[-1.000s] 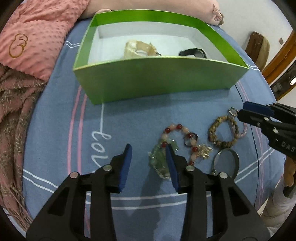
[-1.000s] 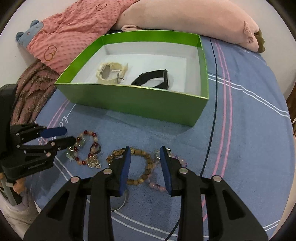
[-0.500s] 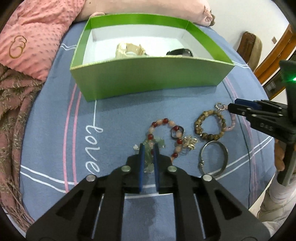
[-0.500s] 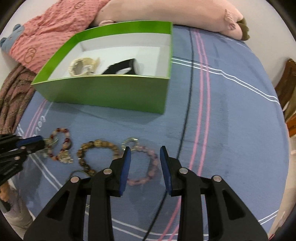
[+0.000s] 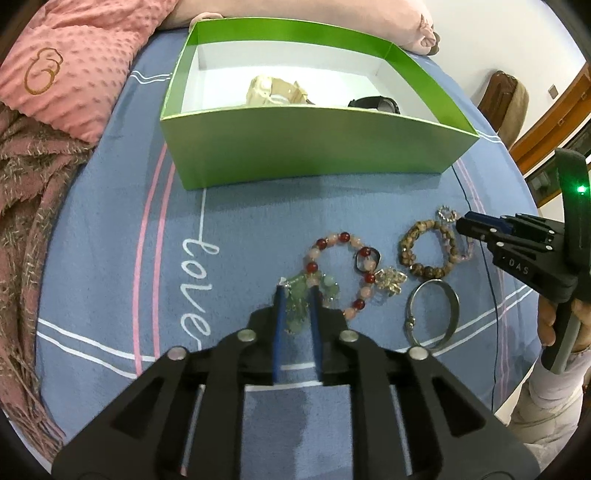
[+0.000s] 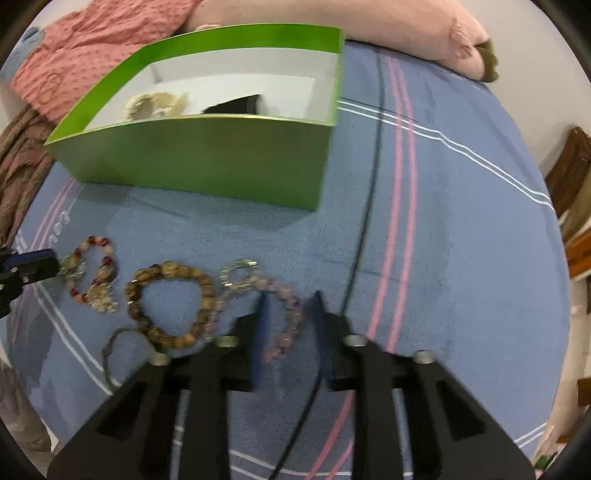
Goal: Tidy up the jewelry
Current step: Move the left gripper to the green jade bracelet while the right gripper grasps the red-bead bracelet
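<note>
My left gripper (image 5: 296,291) is shut on a green bead cluster (image 5: 295,302) joined to the red-and-pink bead bracelet (image 5: 341,258) on the blue bedspread. To its right lie a brown wooden bead bracelet (image 5: 424,251) and a silver bangle (image 5: 434,314). My right gripper (image 6: 290,299) is open, its fingers on either side of the pink bead bracelet (image 6: 284,321), beside the brown bracelet (image 6: 173,302). The green box (image 5: 295,147) behind holds a cream watch (image 5: 273,92) and a black watch (image 5: 375,103).
A pink pillow (image 5: 74,62) and brown fringed blanket (image 5: 26,184) lie at the left. A long pink plush (image 6: 351,22) lies behind the box. A black cable (image 6: 365,221) runs across the bedspread right of the box.
My left gripper closed on the green bead cluster. My right gripper moved right and down from the brown bracelet to straddle the pink bracelet; it stays open.
</note>
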{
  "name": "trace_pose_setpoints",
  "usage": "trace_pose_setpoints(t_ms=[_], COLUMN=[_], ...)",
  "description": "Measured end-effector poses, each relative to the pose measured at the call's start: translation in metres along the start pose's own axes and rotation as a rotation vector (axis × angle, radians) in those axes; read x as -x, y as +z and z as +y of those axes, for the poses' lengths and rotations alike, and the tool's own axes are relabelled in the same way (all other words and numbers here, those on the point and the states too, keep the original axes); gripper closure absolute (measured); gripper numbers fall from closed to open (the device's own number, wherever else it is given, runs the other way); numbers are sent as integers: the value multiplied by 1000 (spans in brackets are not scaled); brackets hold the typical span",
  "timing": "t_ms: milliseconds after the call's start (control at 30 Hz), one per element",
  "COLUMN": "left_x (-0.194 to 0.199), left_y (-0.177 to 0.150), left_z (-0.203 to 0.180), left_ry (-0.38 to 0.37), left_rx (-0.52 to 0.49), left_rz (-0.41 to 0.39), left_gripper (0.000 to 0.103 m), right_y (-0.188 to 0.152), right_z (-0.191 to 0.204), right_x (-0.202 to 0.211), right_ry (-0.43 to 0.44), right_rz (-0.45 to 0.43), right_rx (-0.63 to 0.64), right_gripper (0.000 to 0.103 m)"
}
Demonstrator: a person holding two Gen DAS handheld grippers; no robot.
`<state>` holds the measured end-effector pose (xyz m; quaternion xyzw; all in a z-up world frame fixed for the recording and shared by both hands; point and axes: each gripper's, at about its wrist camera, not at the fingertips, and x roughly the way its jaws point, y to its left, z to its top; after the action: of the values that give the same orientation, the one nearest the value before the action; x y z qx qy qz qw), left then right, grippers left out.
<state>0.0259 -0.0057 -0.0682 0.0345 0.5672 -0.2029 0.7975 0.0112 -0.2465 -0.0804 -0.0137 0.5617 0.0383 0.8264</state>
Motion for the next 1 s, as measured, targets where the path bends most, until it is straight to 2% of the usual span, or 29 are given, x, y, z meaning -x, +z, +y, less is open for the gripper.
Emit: trace_pose_setpoints(t_ms=[100,167,233,267,467,600,1000], left_x=[-5,-9,-12,-12,-1,18,52], left_y=[-1,-1,-3,-3,-5,-2,4], left_z=[0,0,1,0,-1,-1,-9], left_ry=[10,15,23,30,17,7,-16], left_rx=[-3,-5,-11,-18,-20,-12,-13], left_rz=[14,23,32,27,-10,-58,-139], left_gripper=[74,74,77,86,95,96,96], right_y=[0,-1,0,0,4,7,11], right_z=[6,7,5,5,-3,-5,2], right_x=[1,1,1,1,0,9,63], right_ry=[-23,-19,-12,-11,9,16,25], right_rz=[-11,-10,-10,-10,-13,-36,-156], right_rx=[22,16,12,11,-8,-17,-15], right_gripper=[95,95,95,95,96,96,96])
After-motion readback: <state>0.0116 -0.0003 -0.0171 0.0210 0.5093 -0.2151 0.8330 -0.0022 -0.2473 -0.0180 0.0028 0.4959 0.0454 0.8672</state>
